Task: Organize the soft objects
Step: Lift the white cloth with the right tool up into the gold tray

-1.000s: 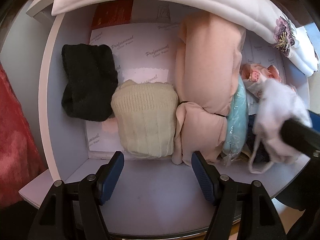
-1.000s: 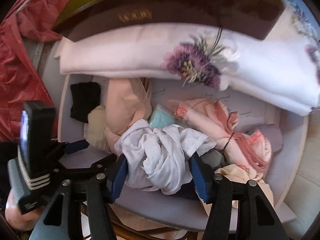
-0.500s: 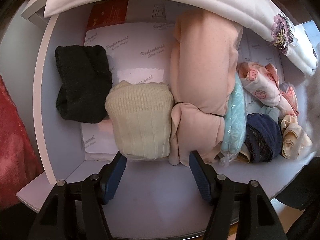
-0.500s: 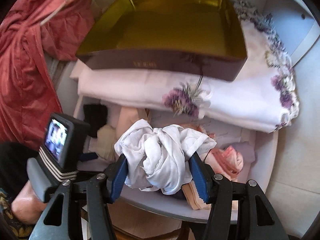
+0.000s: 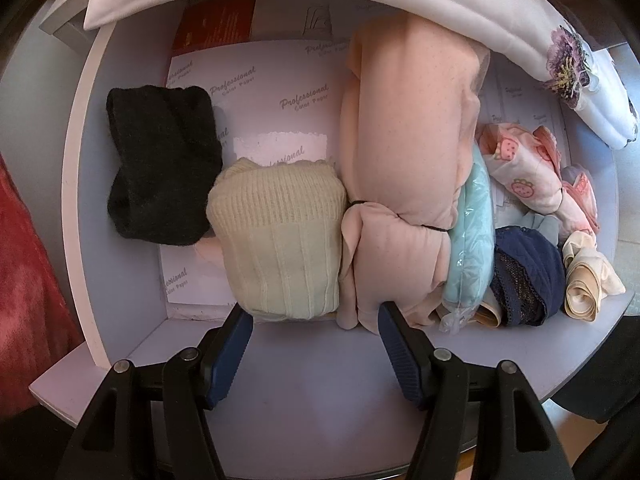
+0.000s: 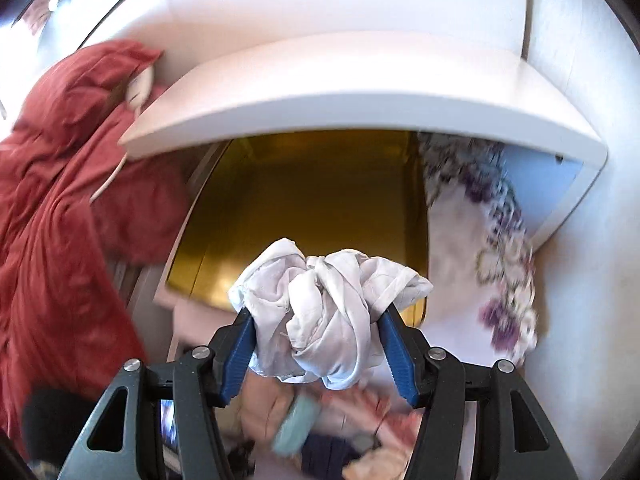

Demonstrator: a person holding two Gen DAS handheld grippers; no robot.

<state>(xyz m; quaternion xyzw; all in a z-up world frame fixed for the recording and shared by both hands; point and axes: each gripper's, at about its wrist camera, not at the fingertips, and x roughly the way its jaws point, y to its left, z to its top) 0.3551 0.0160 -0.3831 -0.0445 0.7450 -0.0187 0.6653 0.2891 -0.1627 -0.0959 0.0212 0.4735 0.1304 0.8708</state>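
My right gripper [image 6: 318, 332] is shut on a crumpled white cloth [image 6: 328, 312] and holds it up in front of a gold box [image 6: 304, 208] on the shelf above the drawer. My left gripper [image 5: 314, 328] is open and empty at the front of the white drawer [image 5: 312, 384]. Its fingers flank a cream knit sock bundle [image 5: 280, 240] and touch a peach rolled garment [image 5: 408, 184]. A black knit piece [image 5: 160, 164] lies at the left. A light blue packet [image 5: 472, 240], navy lace underwear [image 5: 524, 276], strawberry-print cloth [image 5: 524, 172] and a cream roll [image 5: 588, 280] fill the right.
A folded white cloth with purple flowers [image 5: 568, 64] hangs over the drawer's back; it also shows in the right wrist view [image 6: 480, 272]. A red garment [image 6: 60, 220] hangs at the left. A white shelf board [image 6: 360, 92] sits above the gold box.
My right gripper has lifted the white cloth out of the drawer and up to the level of the gold box. The left gripper has edged slightly closer to the cream bundle.
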